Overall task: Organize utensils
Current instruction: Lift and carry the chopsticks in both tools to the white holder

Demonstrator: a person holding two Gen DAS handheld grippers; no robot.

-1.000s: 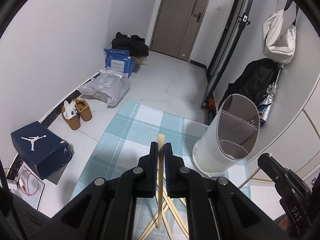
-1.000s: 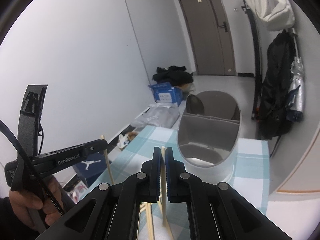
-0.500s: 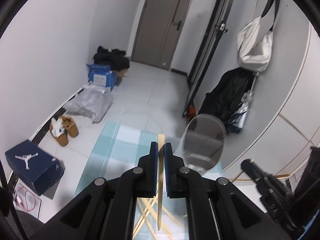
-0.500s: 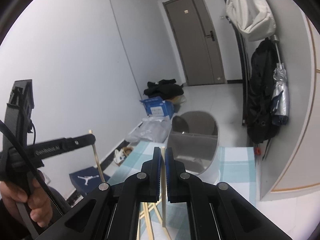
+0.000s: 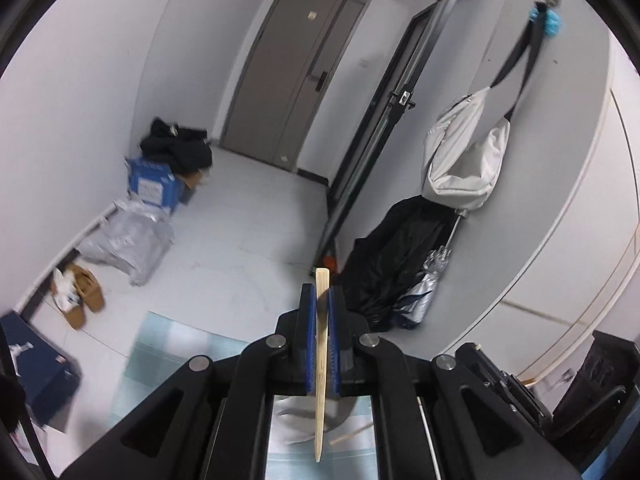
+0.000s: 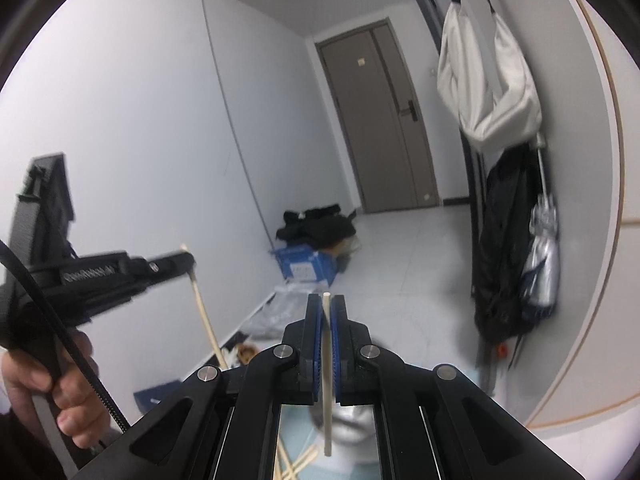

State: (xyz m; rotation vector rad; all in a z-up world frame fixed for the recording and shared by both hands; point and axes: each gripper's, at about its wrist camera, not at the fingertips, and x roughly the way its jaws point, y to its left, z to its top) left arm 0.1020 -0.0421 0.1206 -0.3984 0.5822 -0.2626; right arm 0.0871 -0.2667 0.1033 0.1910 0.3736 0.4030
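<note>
The left tongs [image 5: 320, 300] are clamped on one wooden chopstick [image 5: 321, 364], which stands nearly upright between the blue pads; its tip hangs over the grey holder [image 5: 340, 414], seen blurred directly below. The right tongs [image 6: 327, 312] are clamped on a second chopstick [image 6: 327, 376], also upright, above the same holder [image 6: 352, 432]. Loose chopsticks [image 6: 298, 464] lie on the blue checked cloth [image 5: 168, 344] beside the holder's base. In the right wrist view, the left tool body reads "GenRobot.AI", blurred, gripped by the person's left hand [image 6: 52, 392]. Beyond the desk edge, open tiled floor [image 5: 248, 216] runs to a closed door [image 5: 296, 76]. A navy shoebox [image 5: 36, 376] carries a Jordan logo.
</note>
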